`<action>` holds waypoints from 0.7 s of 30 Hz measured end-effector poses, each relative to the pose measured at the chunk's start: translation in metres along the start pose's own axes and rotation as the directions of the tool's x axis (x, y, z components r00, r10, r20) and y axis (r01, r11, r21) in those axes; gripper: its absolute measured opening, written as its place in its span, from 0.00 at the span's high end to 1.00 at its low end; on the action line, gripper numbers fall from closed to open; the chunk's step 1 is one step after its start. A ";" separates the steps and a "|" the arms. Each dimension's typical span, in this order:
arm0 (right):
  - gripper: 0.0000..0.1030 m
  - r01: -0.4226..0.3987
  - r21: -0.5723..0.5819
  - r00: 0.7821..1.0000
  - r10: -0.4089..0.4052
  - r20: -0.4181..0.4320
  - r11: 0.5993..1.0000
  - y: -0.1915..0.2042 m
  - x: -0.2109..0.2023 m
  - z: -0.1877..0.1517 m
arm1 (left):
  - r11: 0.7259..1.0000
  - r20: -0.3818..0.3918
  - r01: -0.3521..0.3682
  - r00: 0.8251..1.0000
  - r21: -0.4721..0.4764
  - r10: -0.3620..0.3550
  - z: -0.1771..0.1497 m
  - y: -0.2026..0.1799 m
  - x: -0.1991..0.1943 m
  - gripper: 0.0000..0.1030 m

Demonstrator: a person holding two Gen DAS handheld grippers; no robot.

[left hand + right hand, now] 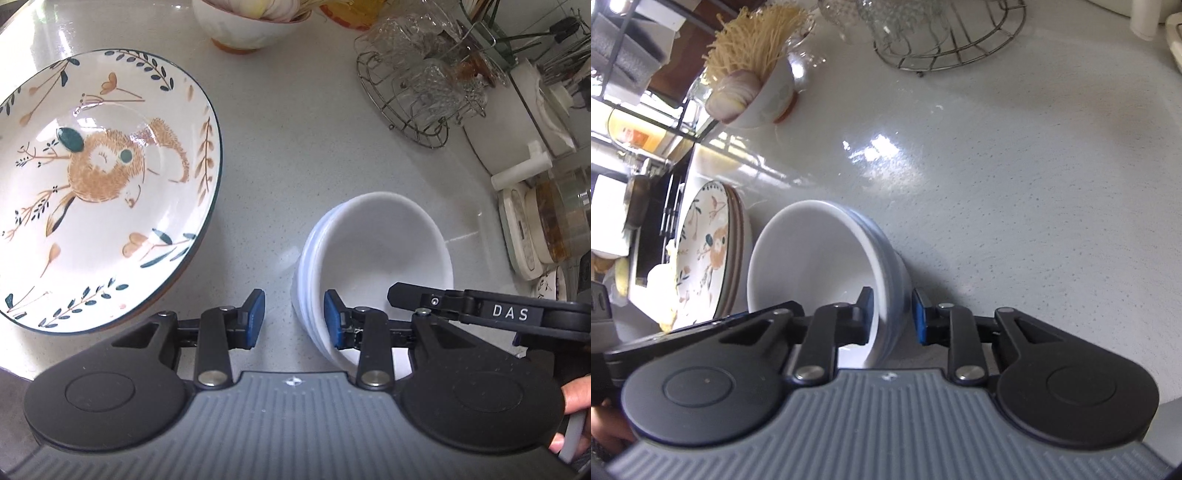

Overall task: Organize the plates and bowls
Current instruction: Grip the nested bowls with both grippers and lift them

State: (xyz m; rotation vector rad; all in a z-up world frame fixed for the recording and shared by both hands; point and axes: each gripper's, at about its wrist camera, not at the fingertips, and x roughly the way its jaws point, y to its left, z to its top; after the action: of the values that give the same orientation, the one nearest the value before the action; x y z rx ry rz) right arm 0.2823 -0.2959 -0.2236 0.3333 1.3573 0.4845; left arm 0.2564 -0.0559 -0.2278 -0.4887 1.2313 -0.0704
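The right gripper (891,314) is being held around the rim of the stacked white bowls (827,273), fingers not visibly pressing; the left gripper (294,318) is being kept spread, empty, beside them. Bowls are nested and patterned plates (99,184) piled alongside, so organizing is being judged nearly finished. A speckled white countertop (1015,184) is being shared with a wire glass rack (406,107) and kitchen clutter.

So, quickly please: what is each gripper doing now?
Left gripper: open, holding nothing, beside the white bowls.
Right gripper: fingers straddle the white bowls' rim; contact cannot be told.

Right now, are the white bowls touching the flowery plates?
Apart. The left wrist view shows bare counter between the white bowls and the flowery plates.
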 end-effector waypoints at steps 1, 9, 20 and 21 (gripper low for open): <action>0.77 -0.003 0.000 1.000 0.003 -0.005 1.000 0.000 0.001 0.000 | 1.000 0.004 0.003 1.000 -0.008 -0.003 -0.001 0.001 0.000 0.62; 0.77 -0.022 -0.024 1.000 0.022 -0.016 0.999 -0.002 0.002 0.002 | 1.000 0.003 0.003 1.000 -0.029 -0.003 -0.003 0.003 -0.001 0.65; 0.77 -0.057 0.043 0.998 0.058 -0.015 0.997 -0.009 0.003 0.002 | 1.000 -0.042 -0.001 0.999 -0.007 0.001 -0.003 -0.010 0.010 0.71; 0.77 -0.054 0.041 0.998 0.054 -0.010 0.998 -0.008 0.003 0.001 | 1.000 -0.046 -0.003 0.999 -0.005 0.003 -0.003 -0.009 0.010 0.73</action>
State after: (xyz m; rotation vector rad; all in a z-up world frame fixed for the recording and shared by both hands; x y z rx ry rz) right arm 0.2850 -0.3010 -0.2303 0.4018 1.3732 0.5052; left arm 0.2592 -0.0680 -0.2338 -0.4921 1.2775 -0.0758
